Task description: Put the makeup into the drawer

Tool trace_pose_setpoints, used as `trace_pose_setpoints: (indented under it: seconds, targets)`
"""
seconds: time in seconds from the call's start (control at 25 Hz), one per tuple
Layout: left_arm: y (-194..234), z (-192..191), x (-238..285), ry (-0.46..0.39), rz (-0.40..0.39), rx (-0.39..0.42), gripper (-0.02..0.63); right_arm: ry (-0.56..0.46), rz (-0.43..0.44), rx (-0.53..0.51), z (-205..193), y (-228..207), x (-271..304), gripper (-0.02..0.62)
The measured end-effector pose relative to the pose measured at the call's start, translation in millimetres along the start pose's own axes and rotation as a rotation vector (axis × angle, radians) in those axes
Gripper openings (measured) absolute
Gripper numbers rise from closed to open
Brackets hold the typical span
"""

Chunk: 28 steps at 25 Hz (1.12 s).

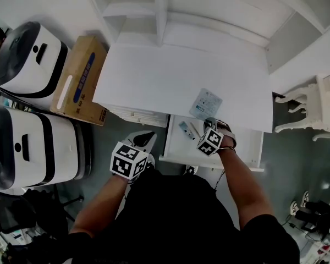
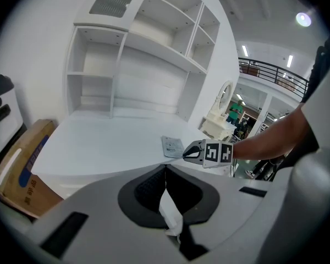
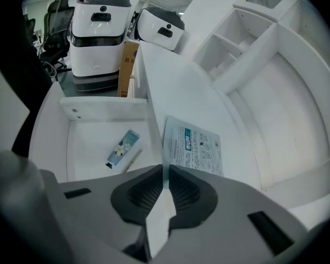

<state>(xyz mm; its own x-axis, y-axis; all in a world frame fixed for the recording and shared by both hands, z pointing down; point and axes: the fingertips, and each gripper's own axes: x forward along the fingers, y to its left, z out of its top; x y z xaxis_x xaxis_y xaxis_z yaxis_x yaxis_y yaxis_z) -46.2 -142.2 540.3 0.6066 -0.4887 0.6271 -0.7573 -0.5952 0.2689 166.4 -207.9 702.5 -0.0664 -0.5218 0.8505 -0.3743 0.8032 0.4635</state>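
Nearest the body, the left gripper hangs off the left of the drawer. It points forward and somewhat down, with its jaws together on nothing, well apart from any makeup.

The drawer stands pulled out under the desk. A tube and a thin stick already lie side by side on its floor, near the left wall.

Above the drawer, the right forearm reaches forward over the open box. The right gripper tilts steeply down at the desk's front edge. It seems to be rolled onto its side, so that one jaw sits on the drawer side and the other over the desktop. Its jaws are drawn narrow on the near edge of the packet, and a pale sliver shows between the pads. This looks like a pinch on that edge.

The packet lies flat on the desktop, its near edge flush with the desk's front edge. Its long axis appears to run back, away from the gripper. The rest of it lies straight beyond the jaws.

The drawer opening is just below and behind the grip. The move therefore probably calls for drawing the packet off the edge toward the body and down, and the right hand is plainly the nearer one.
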Motion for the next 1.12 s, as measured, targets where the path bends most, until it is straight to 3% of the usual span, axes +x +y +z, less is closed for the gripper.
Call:
trace_pose_setpoints:
  seconds: [0.44,0.92,1.12]
  targets:
    - [-4,3,7,0.01,-0.04,0.029,0.011,-0.11,0.021,0.288,9,-3,-42,0.034]
    - [-16,12,22,0.012,-0.093,0.067,0.011,-0.305,-0.004,0.608,27,-26,-117,0.031]
    - [-18,14,26,0.013,-0.106,0.079,0.011,-0.373,0.035,0.734,33,-29,-146,0.028]
